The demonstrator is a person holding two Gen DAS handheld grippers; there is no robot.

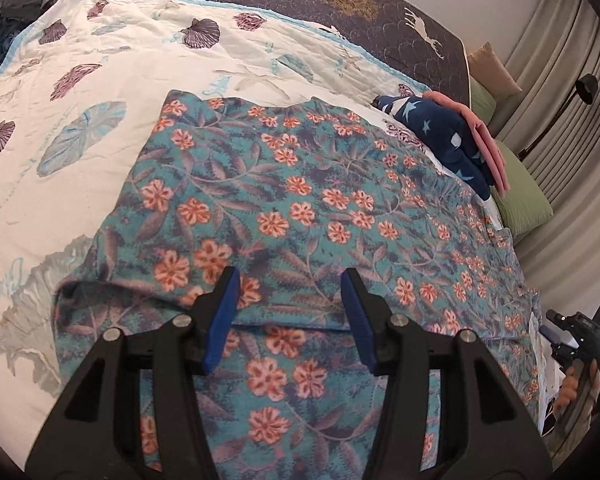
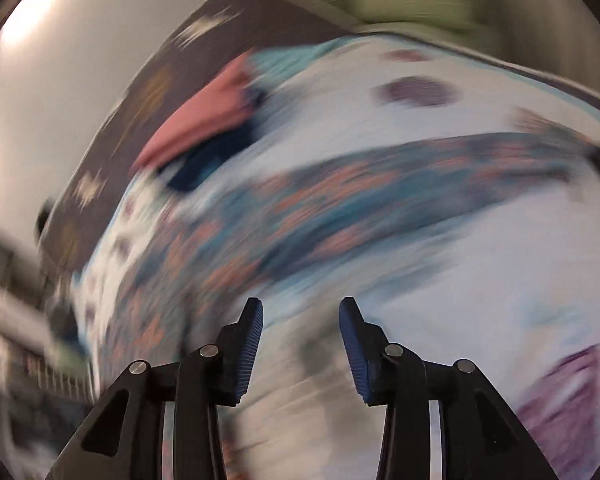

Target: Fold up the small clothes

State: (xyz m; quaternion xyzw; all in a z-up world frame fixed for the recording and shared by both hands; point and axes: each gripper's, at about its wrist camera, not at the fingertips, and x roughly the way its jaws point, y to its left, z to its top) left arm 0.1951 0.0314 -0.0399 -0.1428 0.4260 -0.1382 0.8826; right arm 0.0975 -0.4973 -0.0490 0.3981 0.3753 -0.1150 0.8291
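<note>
Right gripper parted, blurred floral garment, white quilt

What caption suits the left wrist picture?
Open left gripper poised over a floral garment spread on a shell-print quilt.

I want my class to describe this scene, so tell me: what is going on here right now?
A person holding two grippers is folding clothes on a white shell-print quilt. The left gripper hovers with open jaws over a teal garment with orange flowers, spread flat. The right gripper, jaws also open, holds nothing; its view is blurred. A navy star-print piece and a pink piece sit stacked beyond.
</note>
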